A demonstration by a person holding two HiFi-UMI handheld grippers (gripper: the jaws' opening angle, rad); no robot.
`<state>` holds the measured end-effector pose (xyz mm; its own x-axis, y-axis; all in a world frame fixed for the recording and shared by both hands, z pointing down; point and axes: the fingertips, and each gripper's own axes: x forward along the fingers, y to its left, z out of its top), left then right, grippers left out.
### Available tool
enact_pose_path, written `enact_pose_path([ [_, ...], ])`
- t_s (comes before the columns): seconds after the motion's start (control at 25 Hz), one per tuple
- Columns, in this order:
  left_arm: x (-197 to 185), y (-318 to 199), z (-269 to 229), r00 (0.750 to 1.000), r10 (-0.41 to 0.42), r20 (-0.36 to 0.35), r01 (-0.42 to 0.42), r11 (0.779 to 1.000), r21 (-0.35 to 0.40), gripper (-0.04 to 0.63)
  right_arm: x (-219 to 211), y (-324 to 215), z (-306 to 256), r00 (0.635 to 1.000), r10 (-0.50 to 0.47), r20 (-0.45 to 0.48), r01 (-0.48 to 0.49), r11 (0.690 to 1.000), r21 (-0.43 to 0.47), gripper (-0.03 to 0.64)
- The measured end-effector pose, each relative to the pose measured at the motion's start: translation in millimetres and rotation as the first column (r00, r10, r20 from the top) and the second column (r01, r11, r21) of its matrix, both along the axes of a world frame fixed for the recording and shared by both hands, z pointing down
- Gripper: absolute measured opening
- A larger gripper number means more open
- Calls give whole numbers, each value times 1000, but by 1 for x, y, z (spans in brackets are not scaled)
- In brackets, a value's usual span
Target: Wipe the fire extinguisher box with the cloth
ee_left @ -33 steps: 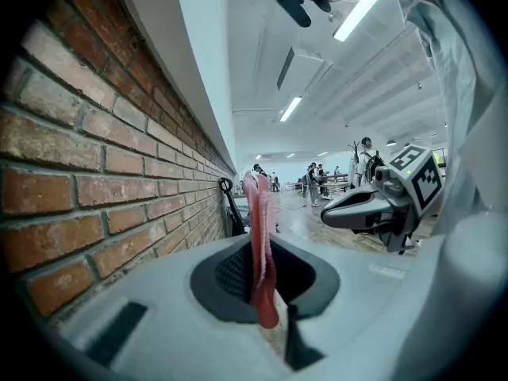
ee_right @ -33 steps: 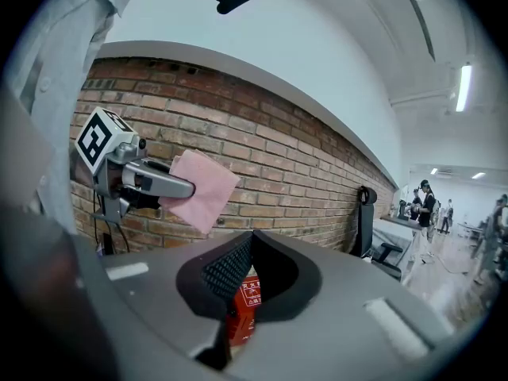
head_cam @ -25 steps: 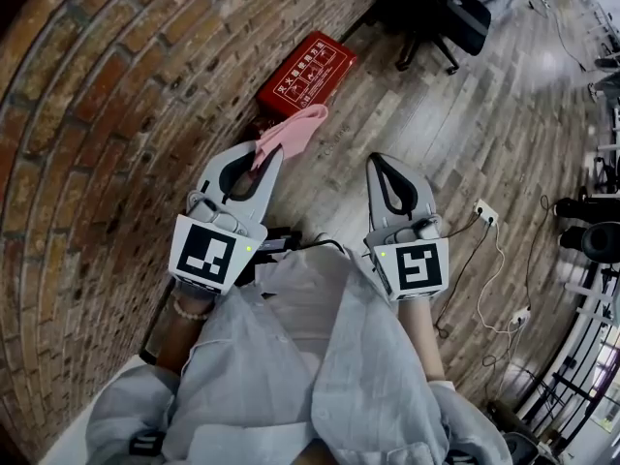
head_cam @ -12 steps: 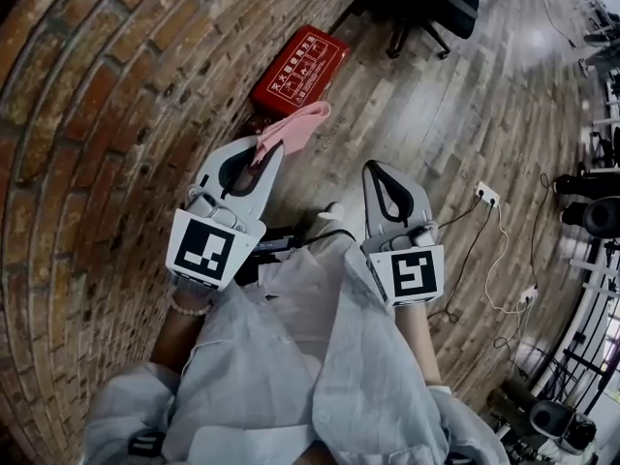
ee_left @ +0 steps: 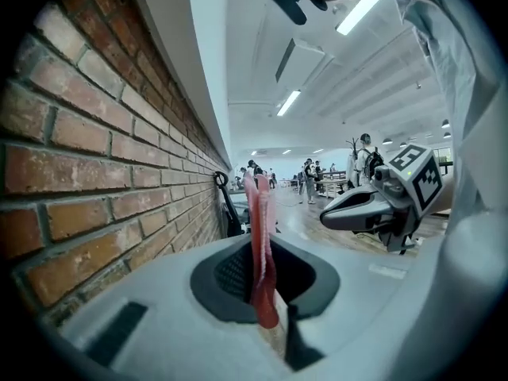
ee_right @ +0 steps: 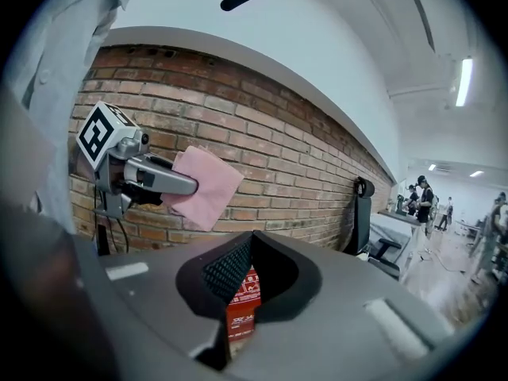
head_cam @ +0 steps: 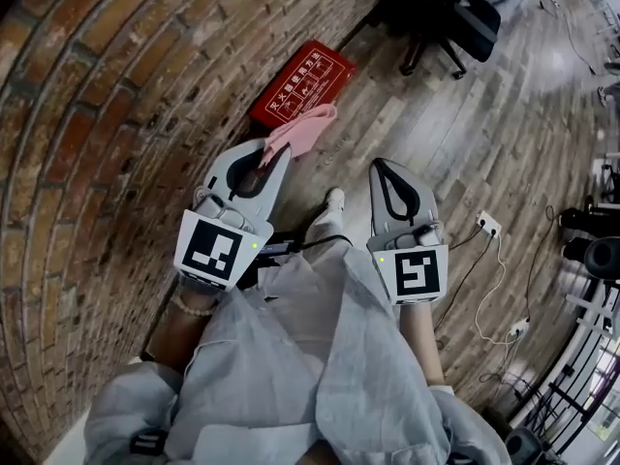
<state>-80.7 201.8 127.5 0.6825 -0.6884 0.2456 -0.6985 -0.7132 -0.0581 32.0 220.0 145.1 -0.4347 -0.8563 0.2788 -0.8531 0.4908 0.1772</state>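
Closer to the flat red fire extinguisher box (head_cam: 302, 83) than a second earlier: a pale shoe (head_cam: 334, 200) had stepped into the head view on the near side of the box, and the cloth tip sat nearer the box's edge.

- Left of the box: red-brown brick wall (head_cam: 97, 114). The box lay on the grey wood-plank floor (head_cam: 465, 134) right at the wall's foot.
- Left gripper (head_cam: 274, 148): on the near side of the box, raised, not touching it. Jaws were clamped on the pink fabric cloth (head_cam: 305, 129). Its own view showed the cloth (ee_left: 260, 244) pinched edge-on between them, with the loose end sticking out past the tips towards the box.
- Right gripper (head_cam: 386, 165): near and right of the box, jaws closed to a thin slit, nothing gripped. Its view showed the box (ee_right: 242, 304) through the slit, and the cloth (ee_right: 206, 185) hanging from the left gripper (ee_right: 147, 177).
- Far right of the box: white power strip and cable (head_cam: 484, 223) on the floor. Black office chair (head_cam: 446, 13) beyond the box.

Step, my read: approach. Cloth was already in hand, wiping not started.

Next move would need the left gripper lowered until the loose cloth lay flat on the box's red face, then swept along it. The box sat low, so a crouch or deep reach was likely. Risk: the jaw tips scrape the box instead of the cloth.
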Motion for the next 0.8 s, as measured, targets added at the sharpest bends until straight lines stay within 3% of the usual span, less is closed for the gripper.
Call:
enact_pose_path([
  [0.44, 51, -94, -10, 984, -179, -5, 179, 984, 12, 12, 60, -115, -6, 986, -164, -6, 164, 986, 9, 8],
  [0.8, 51, -124, -4, 969, -246, 14, 246, 969, -22, 12, 58, -144, 10, 969, -246, 17, 247, 968, -44, 8],
])
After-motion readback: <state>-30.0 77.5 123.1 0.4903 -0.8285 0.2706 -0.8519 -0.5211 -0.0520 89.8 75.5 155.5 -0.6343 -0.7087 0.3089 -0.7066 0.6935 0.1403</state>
